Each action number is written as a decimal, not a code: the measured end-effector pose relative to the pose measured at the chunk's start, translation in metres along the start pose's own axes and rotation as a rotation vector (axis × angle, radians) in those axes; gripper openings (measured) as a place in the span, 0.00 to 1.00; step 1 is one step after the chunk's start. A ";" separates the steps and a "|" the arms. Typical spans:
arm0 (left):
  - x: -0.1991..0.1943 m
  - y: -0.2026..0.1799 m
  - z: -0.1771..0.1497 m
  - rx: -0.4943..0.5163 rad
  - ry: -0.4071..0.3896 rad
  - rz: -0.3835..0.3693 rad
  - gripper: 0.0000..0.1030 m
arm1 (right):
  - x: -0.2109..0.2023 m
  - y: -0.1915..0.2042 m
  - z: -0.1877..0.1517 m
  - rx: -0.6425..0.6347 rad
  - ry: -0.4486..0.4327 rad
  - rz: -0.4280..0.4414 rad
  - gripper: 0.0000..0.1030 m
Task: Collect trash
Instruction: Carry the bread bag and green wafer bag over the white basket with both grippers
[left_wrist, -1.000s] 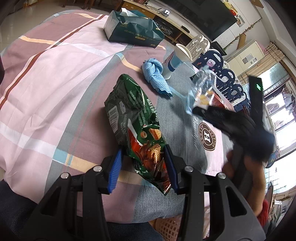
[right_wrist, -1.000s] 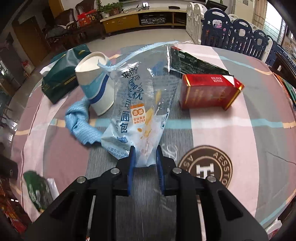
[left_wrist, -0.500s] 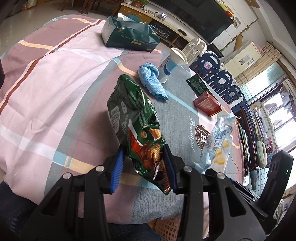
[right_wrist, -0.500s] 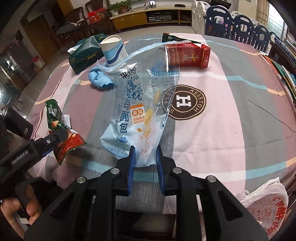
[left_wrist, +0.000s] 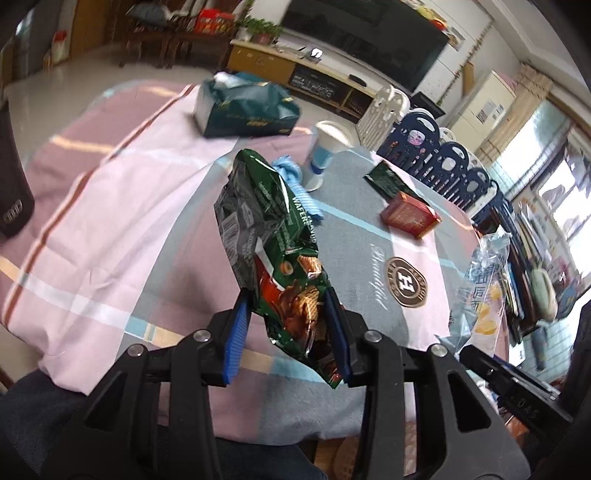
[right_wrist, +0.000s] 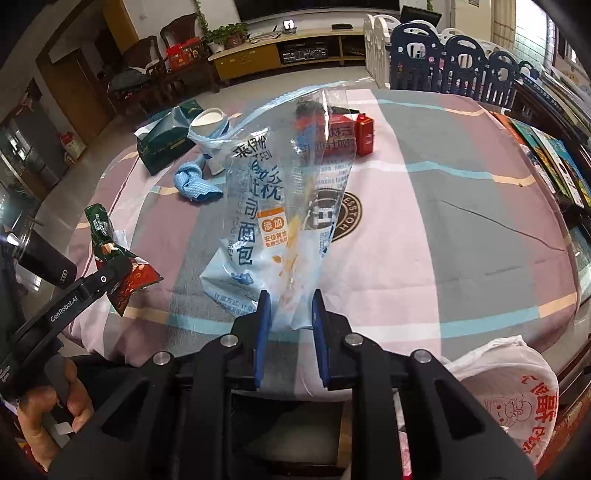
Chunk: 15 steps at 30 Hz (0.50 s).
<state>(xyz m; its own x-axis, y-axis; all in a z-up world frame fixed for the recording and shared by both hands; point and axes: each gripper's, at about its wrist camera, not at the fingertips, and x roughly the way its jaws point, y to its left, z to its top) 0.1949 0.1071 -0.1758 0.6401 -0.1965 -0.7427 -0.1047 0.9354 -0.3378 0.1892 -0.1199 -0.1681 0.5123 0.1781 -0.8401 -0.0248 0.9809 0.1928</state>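
Left gripper (left_wrist: 287, 334) pinching green wafer bag (left_wrist: 275, 247); right gripper (right_wrist: 289, 323) pinching clear bread bag (right_wrist: 275, 218), both raised above table (right_wrist: 461, 229), cup (right_wrist: 210, 127) beyond.

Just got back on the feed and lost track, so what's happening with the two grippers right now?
Each gripper has a piece of trash. The left gripper is shut on the green wafer packet, lifted off the table. The right gripper is shut on the clear bread bag, held up near the table's front edge. A white plastic bag sits low at the right. The paper cup, blue cloth, red box and tissue pack lie uncollected.
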 end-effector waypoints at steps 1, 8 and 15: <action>-0.007 -0.011 -0.004 0.031 -0.011 -0.003 0.39 | -0.005 -0.007 -0.003 0.015 -0.002 0.000 0.22; -0.040 -0.097 -0.047 0.252 0.002 -0.094 0.39 | -0.055 -0.052 -0.026 0.055 -0.050 -0.046 0.22; -0.055 -0.157 -0.079 0.402 0.017 -0.160 0.39 | -0.095 -0.101 -0.058 0.062 -0.053 -0.142 0.22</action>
<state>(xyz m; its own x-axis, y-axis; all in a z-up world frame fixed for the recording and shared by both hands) 0.1158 -0.0525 -0.1276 0.6115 -0.3498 -0.7097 0.3014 0.9323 -0.1999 0.0934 -0.2310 -0.1373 0.5513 0.0322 -0.8337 0.1029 0.9890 0.1062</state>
